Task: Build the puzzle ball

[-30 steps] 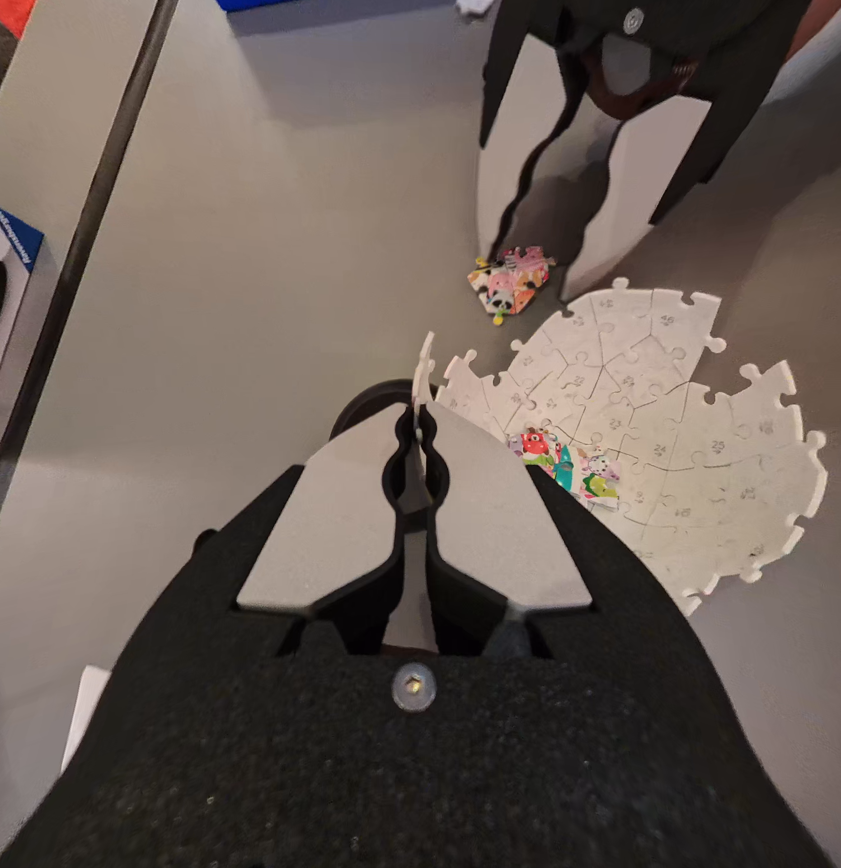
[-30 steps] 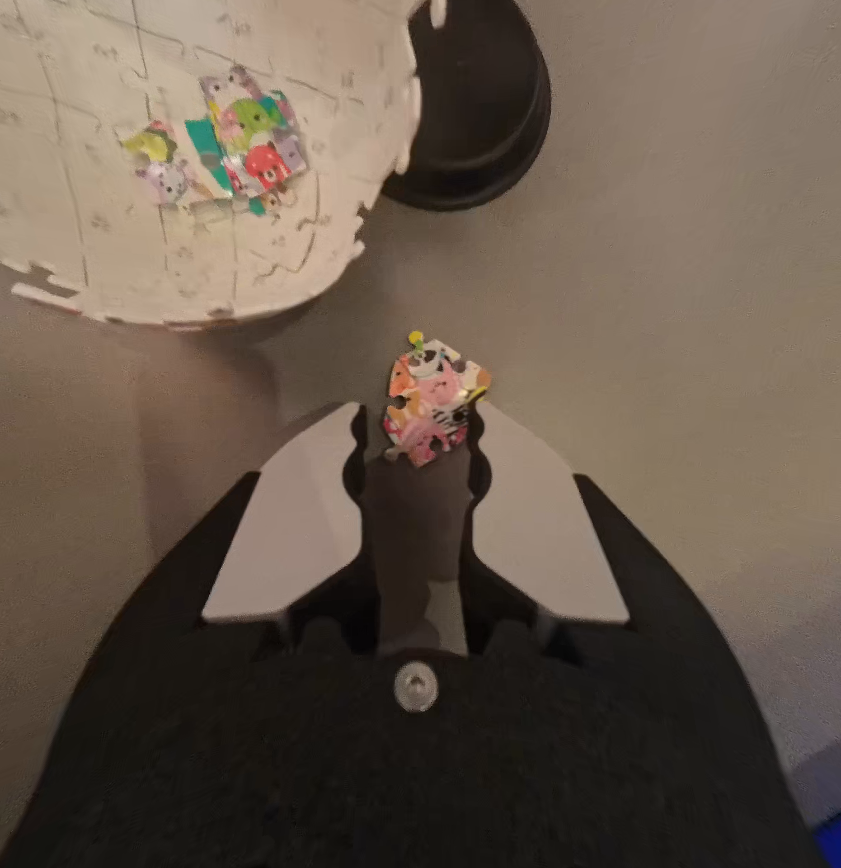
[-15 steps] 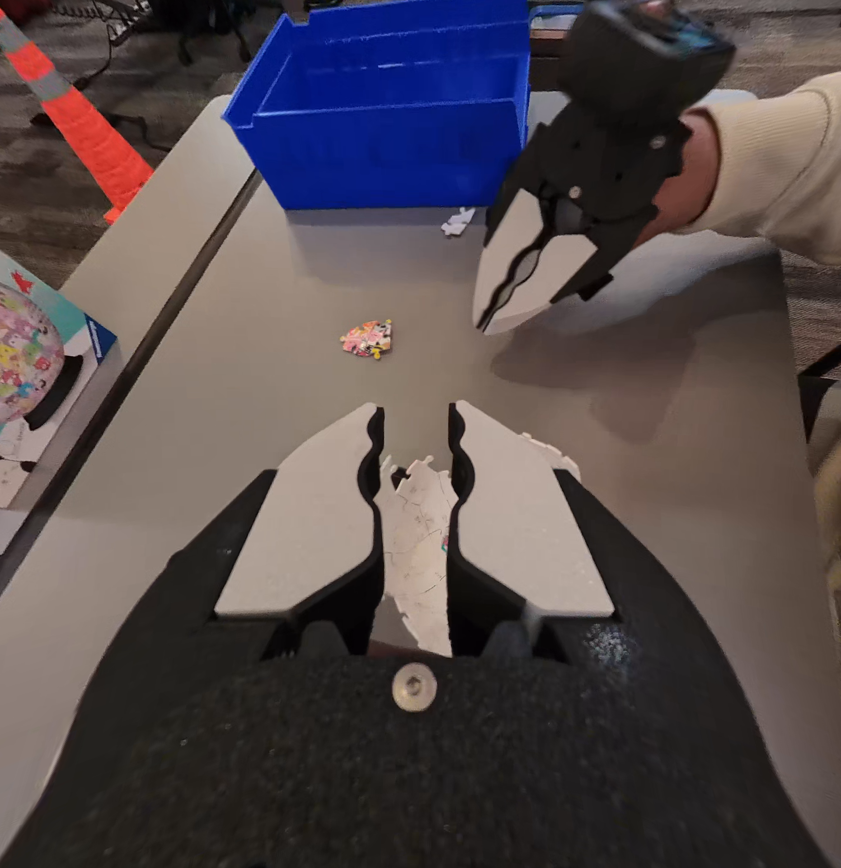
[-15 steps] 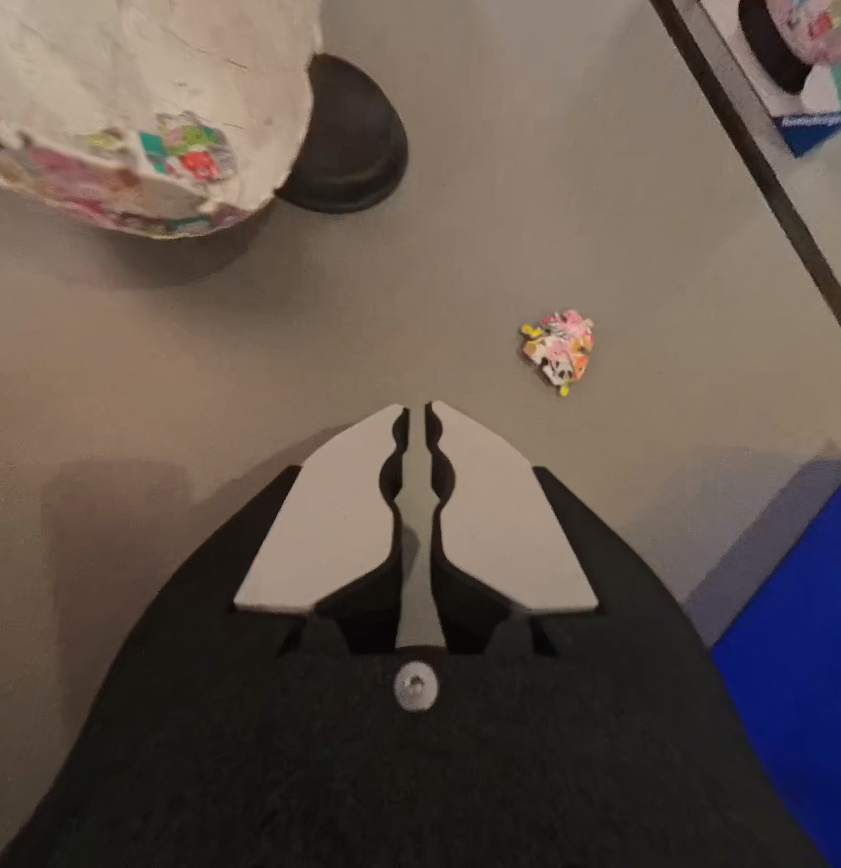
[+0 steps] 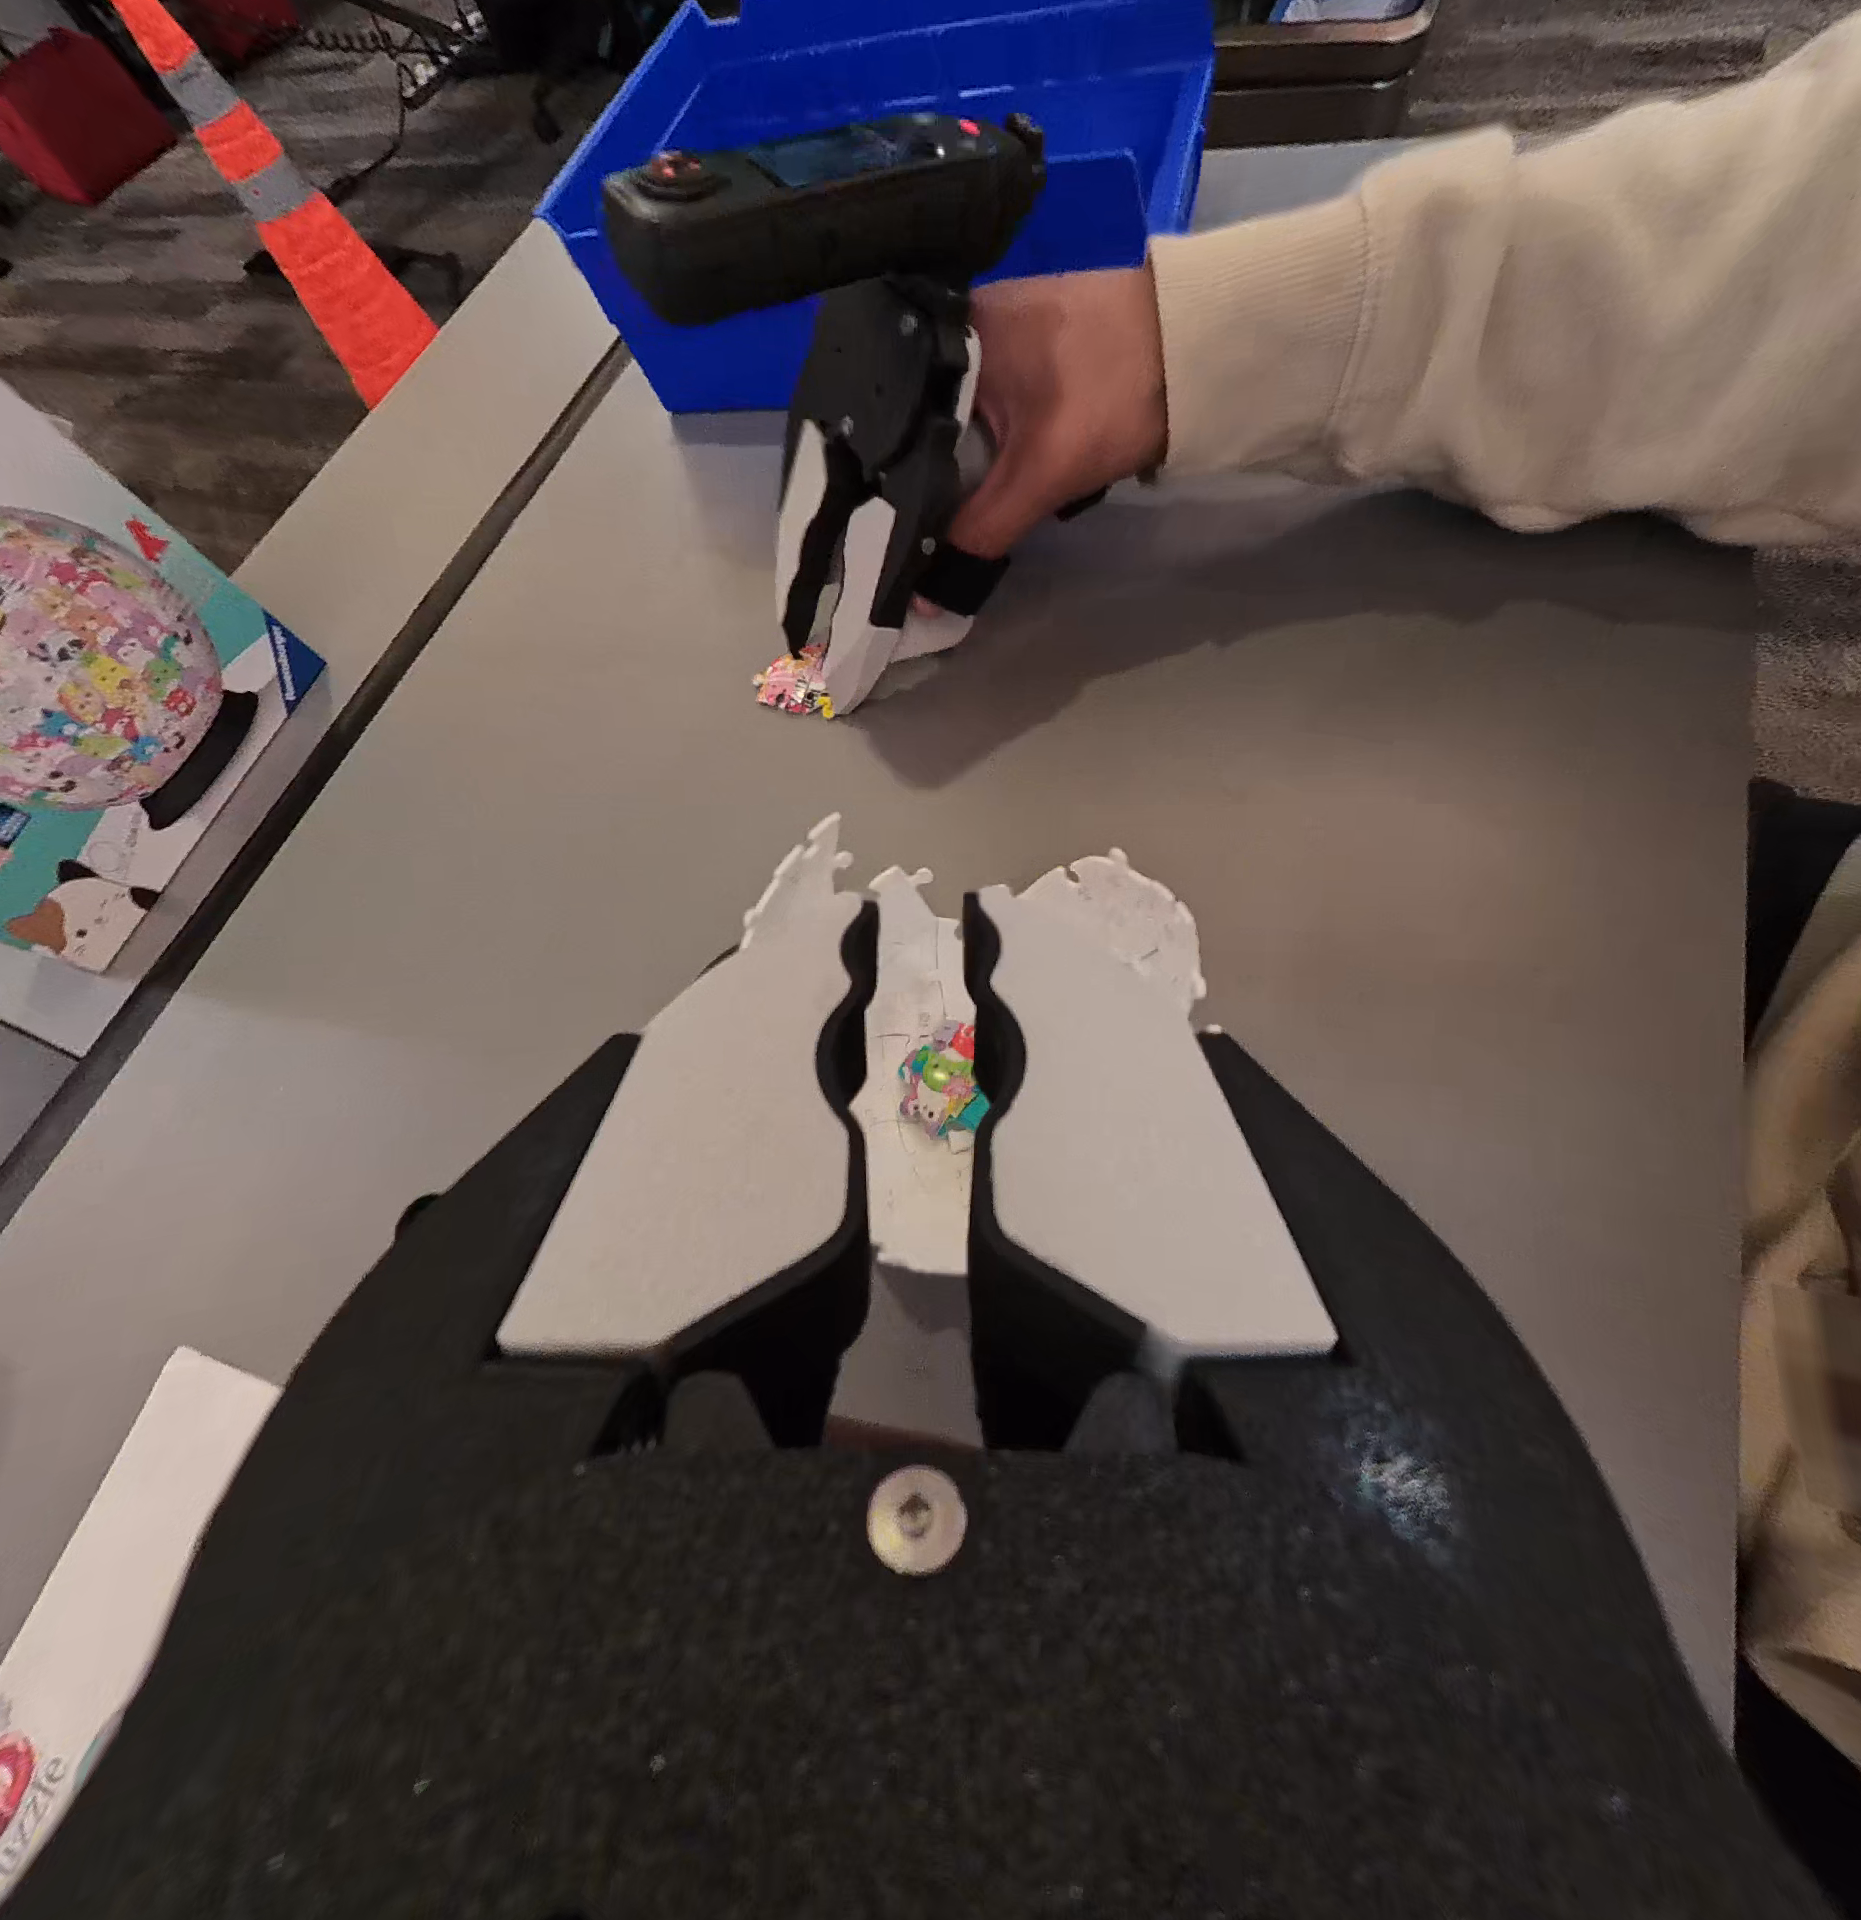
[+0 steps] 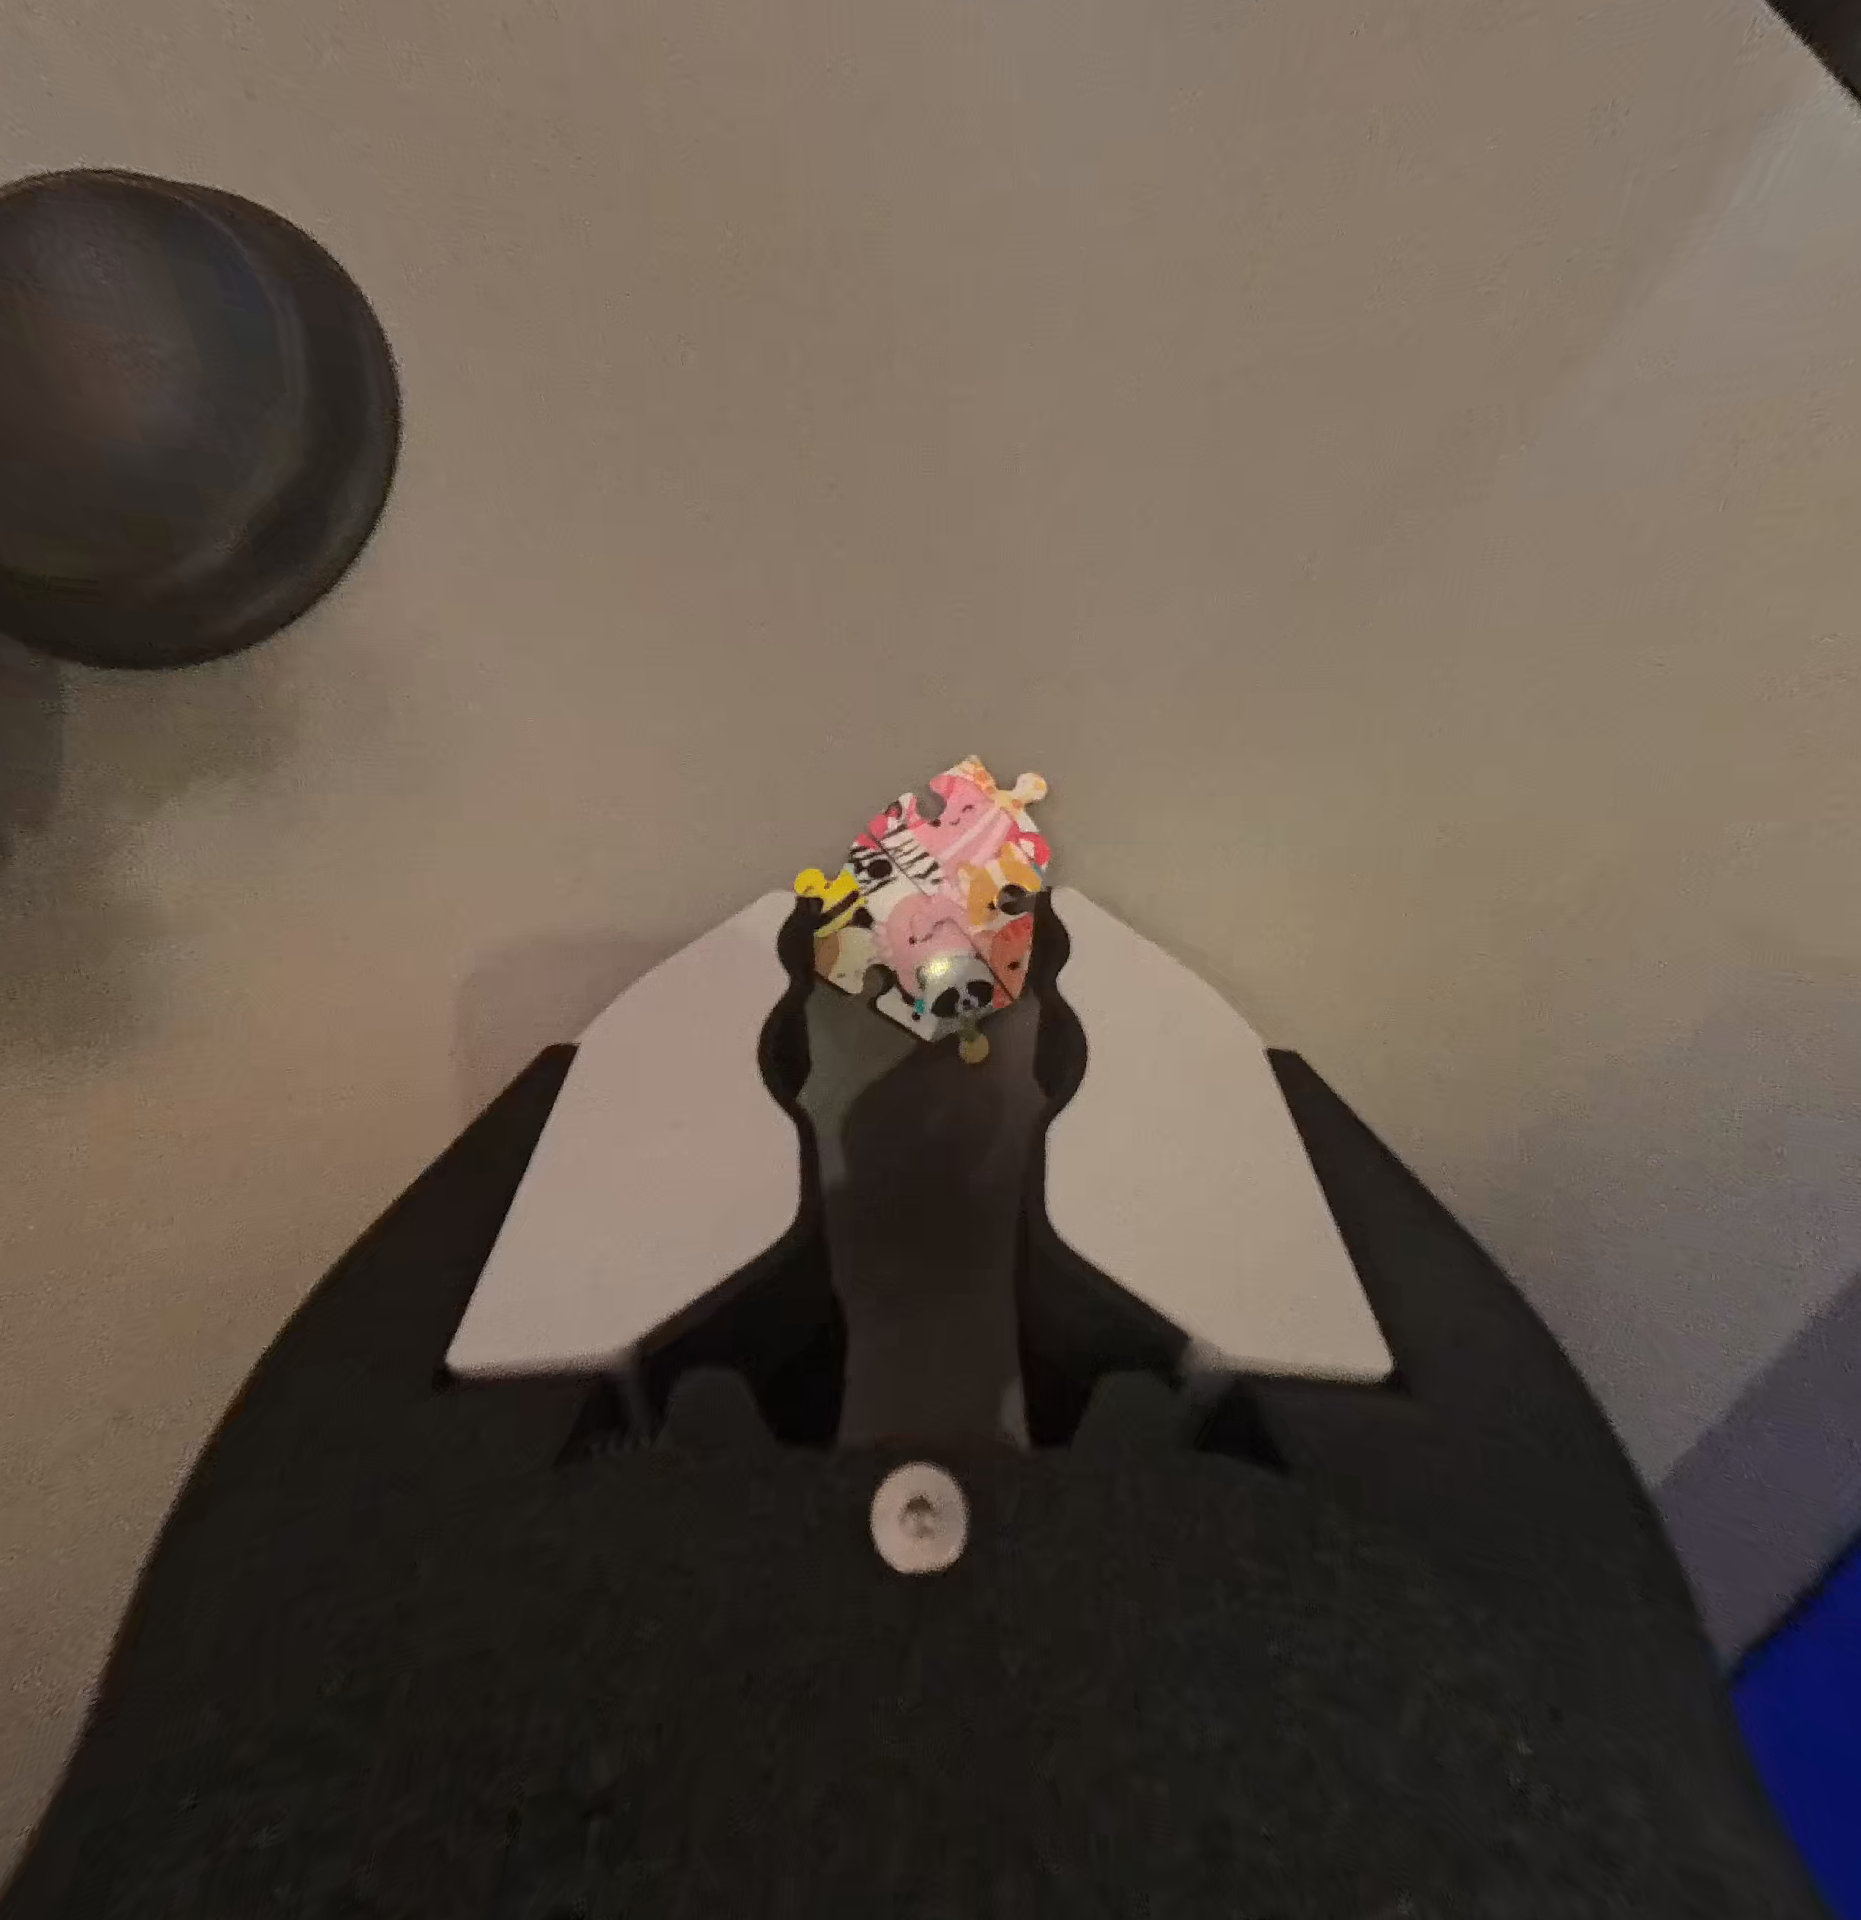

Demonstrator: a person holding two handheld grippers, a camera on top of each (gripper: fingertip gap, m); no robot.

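The white half-shell of the puzzle ball lies open side up on the grey table, with loose colourful pieces inside. My left gripper is open and hovers just over the shell, which shows through the gap between its fingers. A small colourful cluster of joined pieces lies flat on the table; it also shows in the left wrist view. My right gripper is open and points down at the table, one fingertip at each side of the cluster. It also shows in the left wrist view.
The round black ball stand sits left of the cluster. A blue bin stands at the table's far edge. The puzzle's box lies on the neighbouring table at left. A white box is at the near left. The left gripper's tips are roughly 25 centimeters from the right gripper's.
My left gripper let go of the shell's rim, opened and lifted above it. My right gripper left the cluster with jaws shut, then came back down, open, around it.
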